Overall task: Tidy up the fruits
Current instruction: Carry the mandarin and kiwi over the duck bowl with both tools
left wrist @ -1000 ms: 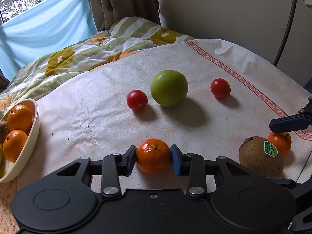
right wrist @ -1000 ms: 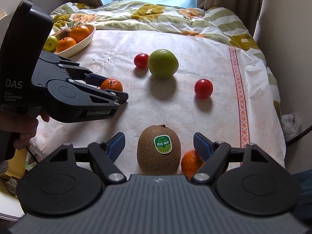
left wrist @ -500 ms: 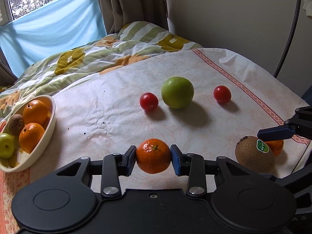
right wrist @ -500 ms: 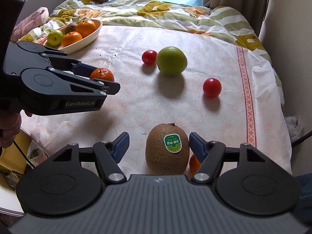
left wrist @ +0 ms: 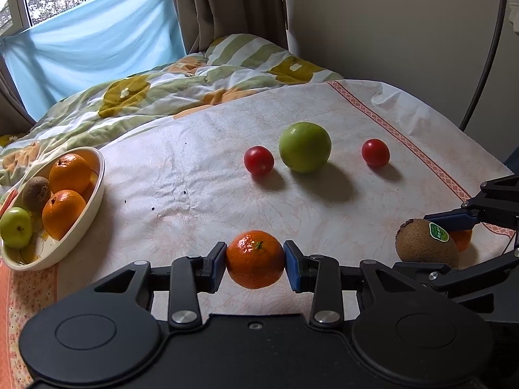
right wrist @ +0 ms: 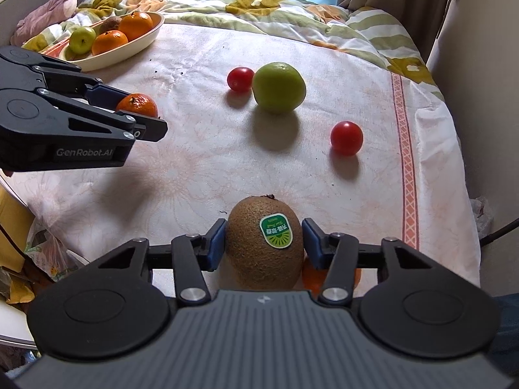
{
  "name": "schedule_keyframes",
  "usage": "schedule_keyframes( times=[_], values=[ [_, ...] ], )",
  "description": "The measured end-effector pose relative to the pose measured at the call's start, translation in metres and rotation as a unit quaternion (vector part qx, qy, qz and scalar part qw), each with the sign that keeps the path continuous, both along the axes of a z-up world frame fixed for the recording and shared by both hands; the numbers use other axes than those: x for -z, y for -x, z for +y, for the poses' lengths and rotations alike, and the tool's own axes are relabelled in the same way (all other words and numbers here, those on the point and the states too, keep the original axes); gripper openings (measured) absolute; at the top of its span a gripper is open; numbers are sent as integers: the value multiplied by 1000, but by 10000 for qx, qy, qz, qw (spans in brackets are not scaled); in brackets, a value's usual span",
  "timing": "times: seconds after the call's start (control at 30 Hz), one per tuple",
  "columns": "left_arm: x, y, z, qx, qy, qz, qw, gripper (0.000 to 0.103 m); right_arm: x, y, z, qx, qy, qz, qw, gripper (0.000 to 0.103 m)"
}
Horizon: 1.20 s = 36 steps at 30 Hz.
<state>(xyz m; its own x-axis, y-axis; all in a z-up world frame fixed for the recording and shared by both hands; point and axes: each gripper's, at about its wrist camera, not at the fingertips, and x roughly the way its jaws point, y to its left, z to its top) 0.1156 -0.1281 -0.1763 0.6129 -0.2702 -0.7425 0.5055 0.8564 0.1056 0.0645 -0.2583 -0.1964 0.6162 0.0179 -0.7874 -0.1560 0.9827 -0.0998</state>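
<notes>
My left gripper (left wrist: 255, 265) is shut on a mandarin (left wrist: 255, 263) and holds it above the cloth; both show in the right wrist view, the gripper (right wrist: 142, 120) and the mandarin (right wrist: 138, 105). My right gripper (right wrist: 263, 242) is shut on a stickered kiwi (right wrist: 264, 246), seen also in the left wrist view (left wrist: 425, 243). Another mandarin (right wrist: 311, 278) lies half hidden behind the kiwi. A green apple (left wrist: 305, 151) and two tomatoes (left wrist: 259, 160) (left wrist: 375, 152) lie mid-cloth. A cream bowl (left wrist: 81, 227) at left holds mandarins, a kiwi and a small green apple.
A rumpled quilt (left wrist: 162, 94) lies at the far side below a window with a blue curtain. The wall and a black cable (left wrist: 483, 64) are at the right. The cloth's right edge drops off beyond the patterned border (right wrist: 405, 149).
My left gripper has lifted and pulled back with the mandarin, bringing the bowl into view. My right gripper has closed from open onto the kiwi.
</notes>
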Motion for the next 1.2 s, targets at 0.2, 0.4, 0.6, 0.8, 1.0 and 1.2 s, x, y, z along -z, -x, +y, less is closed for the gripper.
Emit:
schedule_keyframes(
  times=[0.2, 0.4, 0.6, 0.8, 1.0, 1.2],
  values=[
    [-9, 2, 8, -101, 79, -46, 9999, 42, -3, -1, -3, 40, -153, 6, 9999, 64],
    [-19, -1, 24, -276, 107, -60, 9995, 42, -16, -4, 8, 37, -260, -85, 9996, 64],
    [-39, -2, 50, -534, 164, -173, 9983, 42, -39, -15, 28, -114, -396, -253, 9988, 64],
    [-63, -4, 85, -861, 192, -314, 9956, 42, -66, -34, 56, -343, -565, -435, 9969, 64],
    [-84, -14, 125, -1129, 153, -437, 9925, 42, -90, -58, 93, -551, -761, -584, 9939, 64],
    [-96, -36, 164, -1244, 98, -499, 9909, 42, -108, -90, 133, -648, -937, -662, 9913, 64]
  ],
)
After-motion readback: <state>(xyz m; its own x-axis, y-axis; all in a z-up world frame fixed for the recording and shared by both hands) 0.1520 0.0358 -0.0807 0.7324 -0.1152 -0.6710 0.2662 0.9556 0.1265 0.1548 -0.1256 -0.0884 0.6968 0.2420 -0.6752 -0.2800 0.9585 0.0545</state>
